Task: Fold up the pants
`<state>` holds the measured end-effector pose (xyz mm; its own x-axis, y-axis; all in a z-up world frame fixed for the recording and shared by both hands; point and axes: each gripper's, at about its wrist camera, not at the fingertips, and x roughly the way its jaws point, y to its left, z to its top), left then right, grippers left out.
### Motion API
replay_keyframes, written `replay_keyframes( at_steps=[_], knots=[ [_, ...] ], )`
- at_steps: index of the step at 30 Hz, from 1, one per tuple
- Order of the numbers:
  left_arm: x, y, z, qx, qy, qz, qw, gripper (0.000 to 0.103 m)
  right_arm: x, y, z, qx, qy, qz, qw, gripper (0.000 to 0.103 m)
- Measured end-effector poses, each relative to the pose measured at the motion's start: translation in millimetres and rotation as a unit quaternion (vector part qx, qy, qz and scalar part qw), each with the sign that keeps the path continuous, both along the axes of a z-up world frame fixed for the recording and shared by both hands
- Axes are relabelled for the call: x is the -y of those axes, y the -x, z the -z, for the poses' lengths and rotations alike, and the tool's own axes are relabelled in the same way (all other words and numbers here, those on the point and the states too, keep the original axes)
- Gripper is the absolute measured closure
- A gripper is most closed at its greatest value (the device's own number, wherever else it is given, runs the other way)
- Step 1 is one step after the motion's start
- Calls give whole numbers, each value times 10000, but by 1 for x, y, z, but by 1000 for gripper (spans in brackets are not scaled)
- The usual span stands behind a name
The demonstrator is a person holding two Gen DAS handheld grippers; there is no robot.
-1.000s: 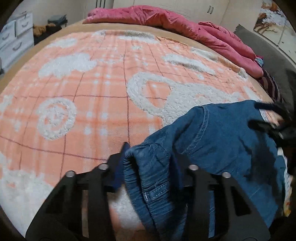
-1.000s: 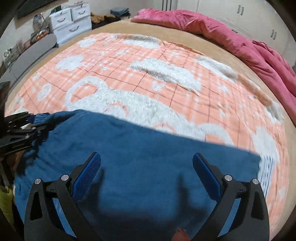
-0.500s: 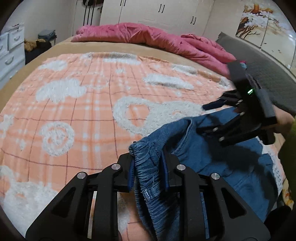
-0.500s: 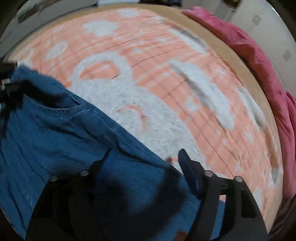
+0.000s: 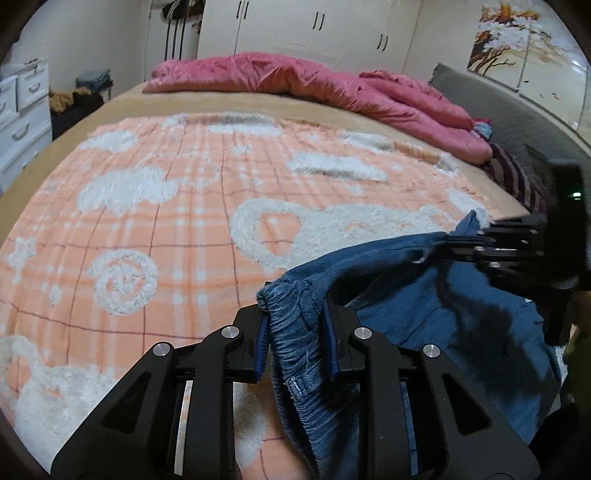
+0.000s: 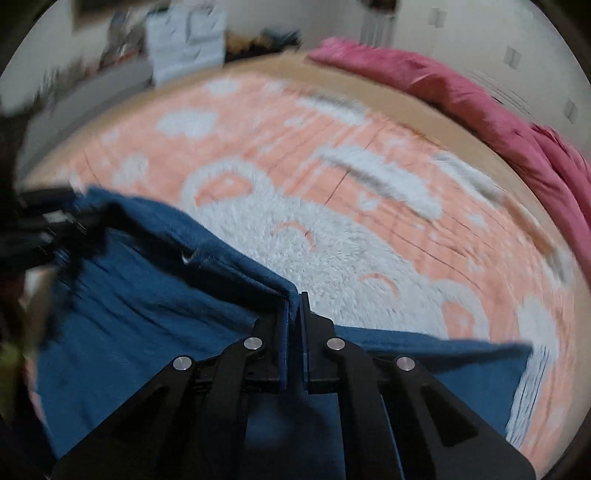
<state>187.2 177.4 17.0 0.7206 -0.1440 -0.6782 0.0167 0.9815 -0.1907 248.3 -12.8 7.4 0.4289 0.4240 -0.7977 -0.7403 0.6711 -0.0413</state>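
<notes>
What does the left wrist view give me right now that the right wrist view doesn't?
Only the left wrist view shows the left gripper shut on the gathered waistband, plus the wardrobe doors and wall painting. Only the right wrist view, which is blurred, shows the right gripper shut on a flat edge of the jeans. Both show the jeans, the orange blanket and the pink duvet.

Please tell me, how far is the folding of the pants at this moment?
Done: both grips are taken. The left gripper is shut on the gathered waistband of the blue denim pants; the right gripper pinches their edge. In hand: lifting them over the orange plaid blanket. Left: every fold; no neat fold shows.
</notes>
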Motion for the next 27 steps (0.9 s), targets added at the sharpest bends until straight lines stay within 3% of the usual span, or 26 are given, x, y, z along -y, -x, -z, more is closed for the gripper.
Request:
replay_keyframes(
  at_steps=[2, 6, 12, 20, 27],
  knots=[
    [4, 8, -7, 137, 40, 39, 9999, 86, 13, 14, -13, 59, -275, 123, 9995, 99],
    [22, 36, -21, 518, -280, 155, 9981, 86, 38, 52, -34, 178, -583, 203, 9979, 99],
    [45, 87, -35, 999, -445, 314, 9935, 85, 68, 110, -39, 237, -745, 202, 9967, 99],
    [61, 142, -12, 760, -486, 556, 9944, 78, 92, 185, -15, 10, -761, 13, 9971, 99],
    [73, 173, 5, 341, -723, 704, 9943, 78, 98, 216, 10, -167, -779, 14, 9968, 98]
  ],
)
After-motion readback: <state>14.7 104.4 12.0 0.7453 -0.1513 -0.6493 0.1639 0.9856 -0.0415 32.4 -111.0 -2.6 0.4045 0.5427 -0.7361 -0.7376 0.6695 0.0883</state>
